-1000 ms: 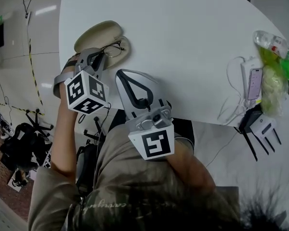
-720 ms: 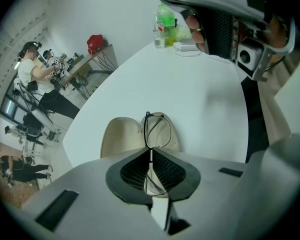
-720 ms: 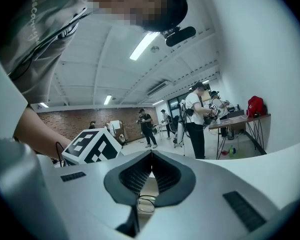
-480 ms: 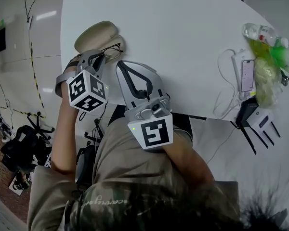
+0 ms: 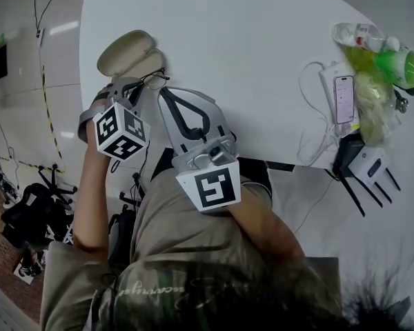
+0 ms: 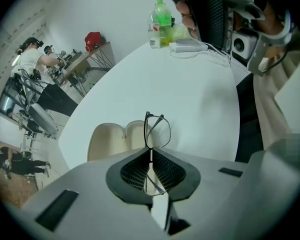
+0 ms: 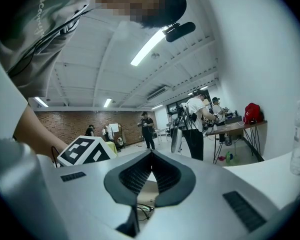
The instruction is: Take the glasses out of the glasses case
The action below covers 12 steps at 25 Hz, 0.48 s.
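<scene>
Black-padded left tongs [image 6: 150, 153] clenched on one thin arm of the glasses [image 6: 158, 130], lenses upright just past the tips. Right behind and below the frame, the cream case [image 6: 112, 140], open on the white counter [image 6: 200, 89], both halves hollow side up. Hard to tell whether glasses and case touch. Seen from the head view, left tongs [image 5: 139, 88] near the counter's [image 5: 248, 61] near edge, with the glasses [image 5: 154, 79] beside the nearer half of the case [image 5: 126, 50]. Just to their right, the right tongs [image 5: 165, 94], pointed much the same way. In the right gripper view, those tongs [image 7: 151, 156] pressed together with nothing between them, and the glasses [image 7: 142, 211] glimpsed below through the gap under the pads. Well apart from all this, at the counter's far right end: a phone [image 5: 343, 98] lying face up, then a clear bottle [image 5: 357, 35] and a green bottle [image 5: 400, 65] lying close together.
</scene>
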Tool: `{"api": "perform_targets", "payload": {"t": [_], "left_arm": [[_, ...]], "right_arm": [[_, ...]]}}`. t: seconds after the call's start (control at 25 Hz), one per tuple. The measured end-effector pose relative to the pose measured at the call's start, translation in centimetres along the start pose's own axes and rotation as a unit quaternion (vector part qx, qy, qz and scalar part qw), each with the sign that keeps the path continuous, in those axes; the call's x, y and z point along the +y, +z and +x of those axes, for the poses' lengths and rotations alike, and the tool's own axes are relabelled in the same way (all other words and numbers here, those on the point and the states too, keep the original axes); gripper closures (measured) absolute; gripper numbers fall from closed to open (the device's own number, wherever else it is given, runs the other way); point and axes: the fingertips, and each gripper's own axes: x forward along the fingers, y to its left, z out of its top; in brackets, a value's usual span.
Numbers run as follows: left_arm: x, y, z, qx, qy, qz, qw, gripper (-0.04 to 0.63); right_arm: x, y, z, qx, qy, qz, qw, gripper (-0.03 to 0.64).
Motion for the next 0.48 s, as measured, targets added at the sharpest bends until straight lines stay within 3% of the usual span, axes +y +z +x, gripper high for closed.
{"api": "perform_targets", "payload": {"t": [0.48], "left_arm": [[-1.2,0.2,0.4,0.018,0.003,-0.001,0.9998,0.566]], "right_arm": [[-1.5,-0.9,-1.5,0.011,-0.003,0.009,1.000,0.604]]}}
